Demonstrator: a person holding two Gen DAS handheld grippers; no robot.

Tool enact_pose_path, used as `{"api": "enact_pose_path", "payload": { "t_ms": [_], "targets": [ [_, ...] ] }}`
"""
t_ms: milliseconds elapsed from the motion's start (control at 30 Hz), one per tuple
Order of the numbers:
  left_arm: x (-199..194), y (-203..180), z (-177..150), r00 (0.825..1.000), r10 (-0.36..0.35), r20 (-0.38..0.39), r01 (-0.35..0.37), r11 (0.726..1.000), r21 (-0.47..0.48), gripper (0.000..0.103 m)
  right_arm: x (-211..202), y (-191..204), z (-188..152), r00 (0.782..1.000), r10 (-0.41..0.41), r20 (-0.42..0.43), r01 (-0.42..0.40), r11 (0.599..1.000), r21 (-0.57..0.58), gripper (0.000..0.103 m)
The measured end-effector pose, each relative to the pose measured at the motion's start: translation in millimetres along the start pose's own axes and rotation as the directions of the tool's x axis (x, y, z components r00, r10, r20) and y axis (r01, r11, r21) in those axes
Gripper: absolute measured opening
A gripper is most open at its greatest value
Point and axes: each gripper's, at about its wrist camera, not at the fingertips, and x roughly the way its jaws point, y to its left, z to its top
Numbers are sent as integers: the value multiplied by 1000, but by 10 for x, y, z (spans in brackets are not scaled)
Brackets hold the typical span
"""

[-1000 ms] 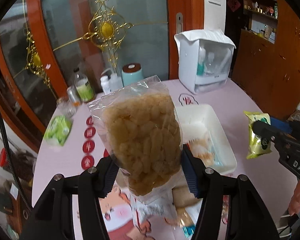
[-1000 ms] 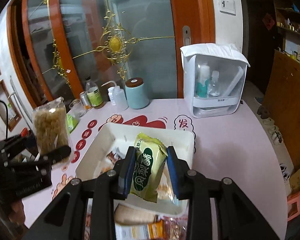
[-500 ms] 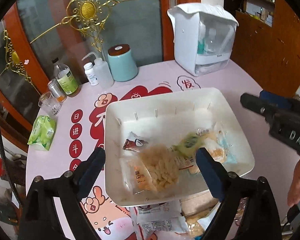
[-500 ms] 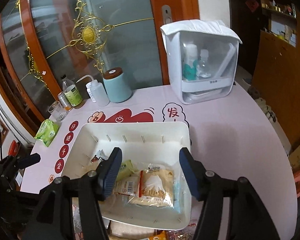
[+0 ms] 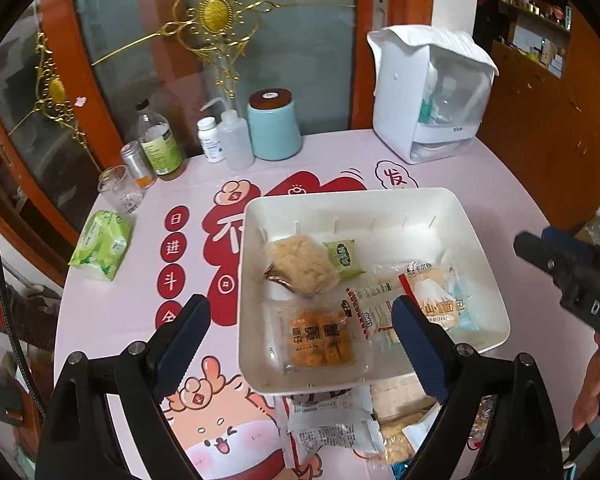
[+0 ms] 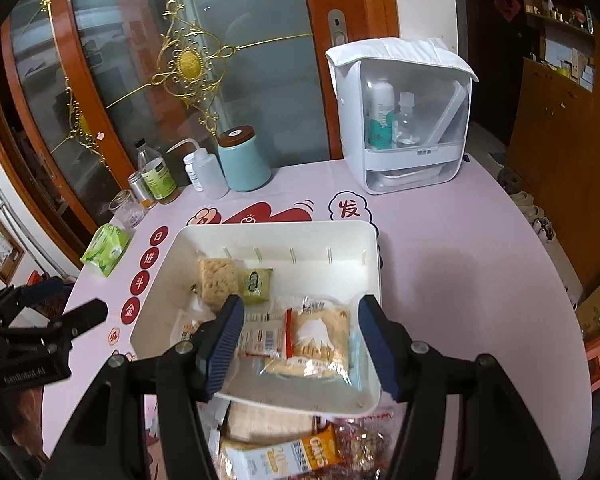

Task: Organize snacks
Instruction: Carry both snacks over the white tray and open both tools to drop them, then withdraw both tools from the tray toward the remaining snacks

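A white tray (image 5: 476,240) (image 6: 374,256) sits on the pink table and holds several snack packets. Among them are a clear bag of pale puffs (image 5: 300,266) (image 6: 218,280), a small green packet (image 5: 343,258) (image 6: 256,286), an orange-snack packet (image 5: 320,336) and a red-edged mountain packet (image 5: 432,300) (image 6: 318,340). My left gripper (image 5: 300,340) is open and empty above the tray's near side. My right gripper (image 6: 300,340) is open and empty over the tray's near right part. More loose packets (image 5: 332,428) (image 6: 284,444) lie on the table in front of the tray.
At the back stand a teal canister (image 5: 274,126) (image 6: 244,160), white bottles (image 5: 236,144), a green-label bottle (image 5: 158,144), a can, a glass (image 5: 120,192) and a white storage box (image 5: 432,96) (image 6: 404,116). A green tissue pack (image 5: 102,246) (image 6: 106,250) lies at the left edge.
Both grippers opened: the puff bag left my left gripper and the green packet left my right gripper; both now lie in the tray. Both grippers pulled back slightly.
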Motion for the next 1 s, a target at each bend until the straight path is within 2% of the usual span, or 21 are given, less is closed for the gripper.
{"api": "enact_pose_path", "payload": {
  "t_ms": [267,567,767,1000],
  "targets": [
    [-358,26,-176,1000,22,20,-22,1000,-18,91,-422,-7,-209,1000,21,11,-20,999,-28,60],
    [-960,-143,-560,996,64,66,-65,998,16,91,-927,-61,-457,998,57,16,-56,996,-68,60],
    [-1377,-323,-825,987,112,117,-123,989,86,91,-1092,-100,-560,996,85,2,-84,994,-76,60],
    [-1559,-483,-1052,974,173,145,-202,956,214,91,-1005,-174,-680,991,111,-72,-112,994,-12,60]
  ]
}}
